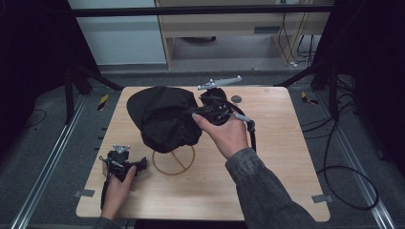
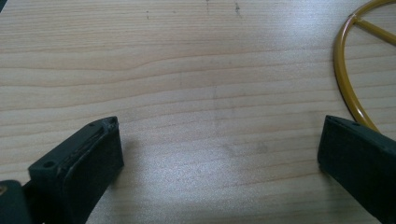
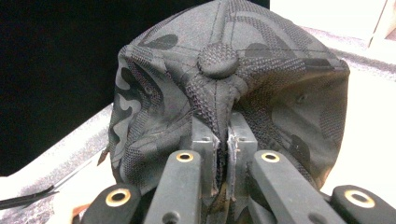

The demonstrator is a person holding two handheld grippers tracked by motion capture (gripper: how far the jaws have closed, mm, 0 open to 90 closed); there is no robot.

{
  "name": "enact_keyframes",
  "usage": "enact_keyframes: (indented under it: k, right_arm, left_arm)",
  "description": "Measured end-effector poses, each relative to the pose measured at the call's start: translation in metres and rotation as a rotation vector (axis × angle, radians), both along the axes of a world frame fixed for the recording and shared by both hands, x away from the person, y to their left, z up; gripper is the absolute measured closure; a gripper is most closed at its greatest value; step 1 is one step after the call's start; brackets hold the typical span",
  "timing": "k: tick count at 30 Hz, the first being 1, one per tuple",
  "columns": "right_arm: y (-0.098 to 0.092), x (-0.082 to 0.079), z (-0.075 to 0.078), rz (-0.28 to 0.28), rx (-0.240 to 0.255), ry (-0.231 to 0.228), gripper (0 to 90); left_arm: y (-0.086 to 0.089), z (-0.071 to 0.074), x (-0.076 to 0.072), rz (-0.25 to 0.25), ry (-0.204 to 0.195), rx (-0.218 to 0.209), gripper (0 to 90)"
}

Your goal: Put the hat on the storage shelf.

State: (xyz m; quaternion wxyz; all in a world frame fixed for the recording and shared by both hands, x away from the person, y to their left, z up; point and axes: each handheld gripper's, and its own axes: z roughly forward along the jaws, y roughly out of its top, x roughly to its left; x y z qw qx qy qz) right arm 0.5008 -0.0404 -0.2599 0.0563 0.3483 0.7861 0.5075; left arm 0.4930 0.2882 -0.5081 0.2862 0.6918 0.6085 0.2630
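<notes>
Here, right claw [image 3: 223, 140] clenched on unbranded black camo cap [image 3: 243, 84], left claw [image 2: 219, 149] released over table [image 2: 187, 70].

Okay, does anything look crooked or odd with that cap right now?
Yes. The black cap sits lopsided above the yellow wire stand, its crown bunched where the right hand-held gripper pinches the fabric just below the top button. The left hand-held gripper is open over bare table.
</notes>
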Motion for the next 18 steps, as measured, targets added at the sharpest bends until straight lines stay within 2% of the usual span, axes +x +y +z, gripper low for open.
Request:
enact_keyframes:
  k: [18]
  right_arm:
    - [0.017, 0.006, -0.012, 0.003, -0.065, 0.003, 83.9]
  left_arm:
    - [0.000, 0.000, 0.000, -0.005, 0.001, -0.001, 0.0]
